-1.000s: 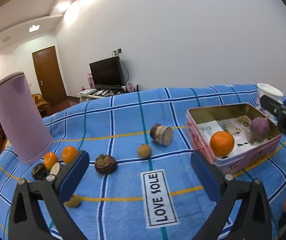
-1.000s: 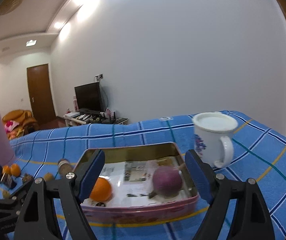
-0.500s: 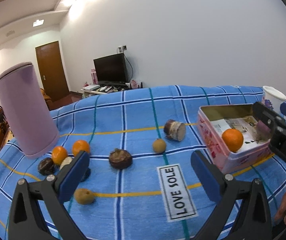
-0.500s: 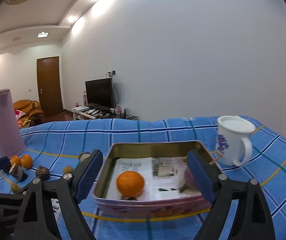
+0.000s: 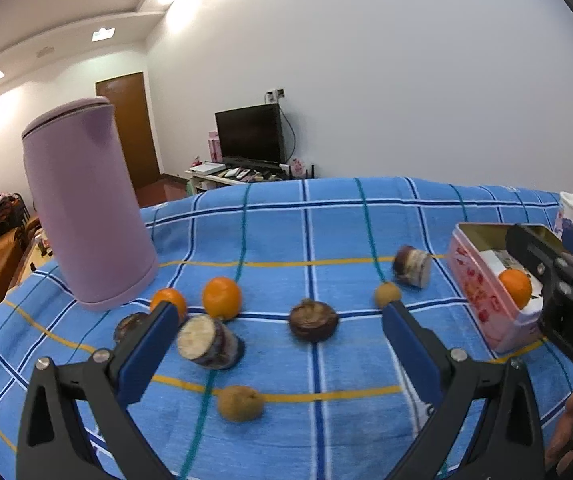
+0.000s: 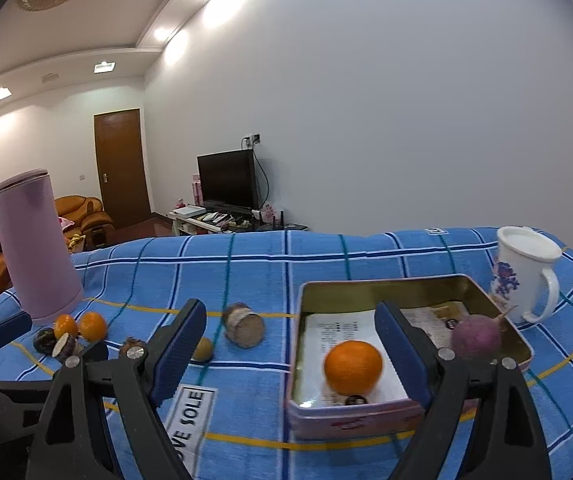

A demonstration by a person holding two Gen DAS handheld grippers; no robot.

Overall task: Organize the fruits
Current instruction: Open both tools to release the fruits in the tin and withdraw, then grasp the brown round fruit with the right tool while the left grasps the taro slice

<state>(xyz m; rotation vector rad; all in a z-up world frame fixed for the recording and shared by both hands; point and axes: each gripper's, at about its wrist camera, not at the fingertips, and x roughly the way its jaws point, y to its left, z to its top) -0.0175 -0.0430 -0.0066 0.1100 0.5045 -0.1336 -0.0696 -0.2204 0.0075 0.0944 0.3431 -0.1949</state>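
— Where are your claws?

— My left claw hangs over the blue checked cloth with its jaws wide apart and nothing in them. My right claw is just as wide and empty, poised at the near edge of the tin.

— What lies in front of the left one?

— A cut piece with a pale face sits just inside my left finger, not touching it. Between the fingers and a little farther off is a dark round fruit. A small brown fruit lies nearest me, low between the jaws. Two oranges sit behind the left finger, at the foot of the purple flask. Farther right, another small brown one and a second cut piece lie near the tin.

— And inside the tin?

— An orange on the paper lining, just within my right finger. A purple round thing is in the far right corner, behind that finger; a radish perhaps, though the view is too soft for me to say.

— Anything else?

— A white mug stands on the cloth beyond the tin's right end.
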